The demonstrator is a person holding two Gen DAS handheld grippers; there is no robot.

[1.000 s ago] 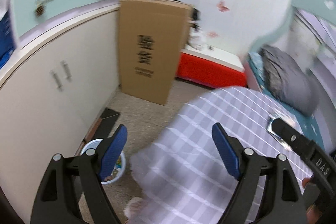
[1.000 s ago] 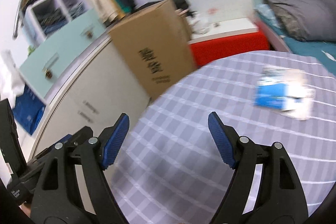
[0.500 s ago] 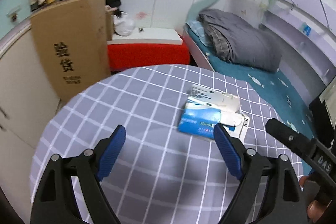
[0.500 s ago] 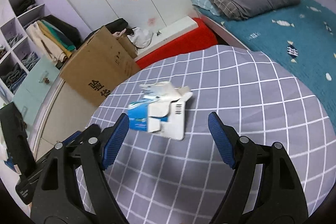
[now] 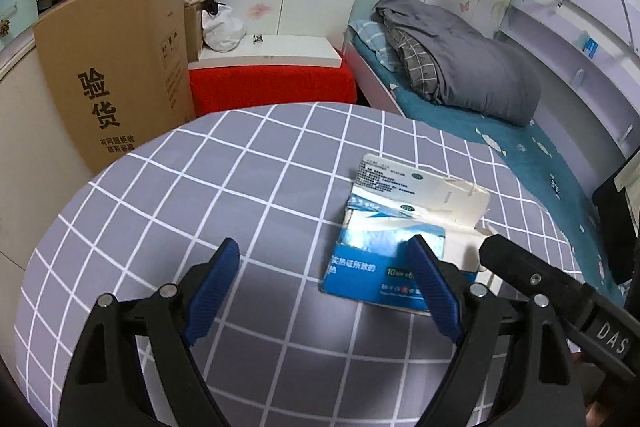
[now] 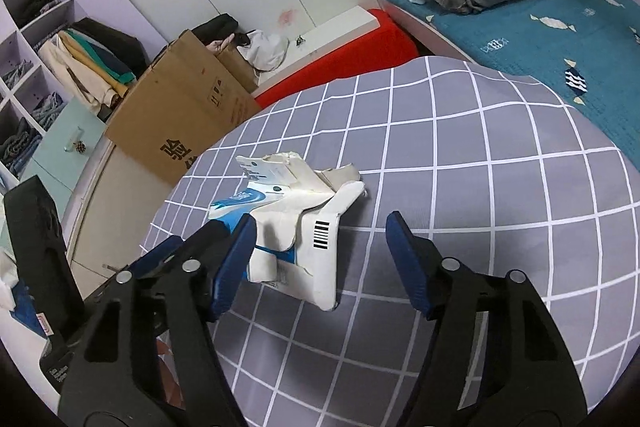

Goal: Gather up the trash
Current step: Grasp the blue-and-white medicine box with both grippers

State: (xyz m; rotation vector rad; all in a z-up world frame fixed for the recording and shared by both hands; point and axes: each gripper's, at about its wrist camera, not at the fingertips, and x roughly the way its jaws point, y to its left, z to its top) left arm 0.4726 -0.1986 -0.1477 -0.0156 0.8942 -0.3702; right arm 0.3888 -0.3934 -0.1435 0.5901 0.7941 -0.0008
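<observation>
Both hand-held grippers have swung off the cupboards and cardboard box and now look down on the round checked tabletop [image 5: 224, 187], with the torn medicine box far closer than before. The left hand-held gripper [image 5: 324, 287] stands wide and released, only bare cloth between its blue pads; its right pad overlaps the near left part of the torn blue-and-white medicine box [image 5: 396, 239] in the picture, and contact cannot be told. The right hand-held gripper [image 6: 320, 259] has just been closing but is not clenched: the box [image 6: 300, 223] lies ahead in the gap, nearer the left pad, with open cloth before the right pad.

In the left wrist view the box sits right of centre, well inside the tabletop's edge, with clear checked cloth across the left and far side. The other gripper's black body crosses the lower right corner.

Beyond the far rim stand a tall cardboard carton [image 5: 116, 75] at upper left, a red bench [image 5: 272, 87] with a white top at upper centre, and a bed [image 5: 516, 143] with a grey quilt at upper right.
</observation>
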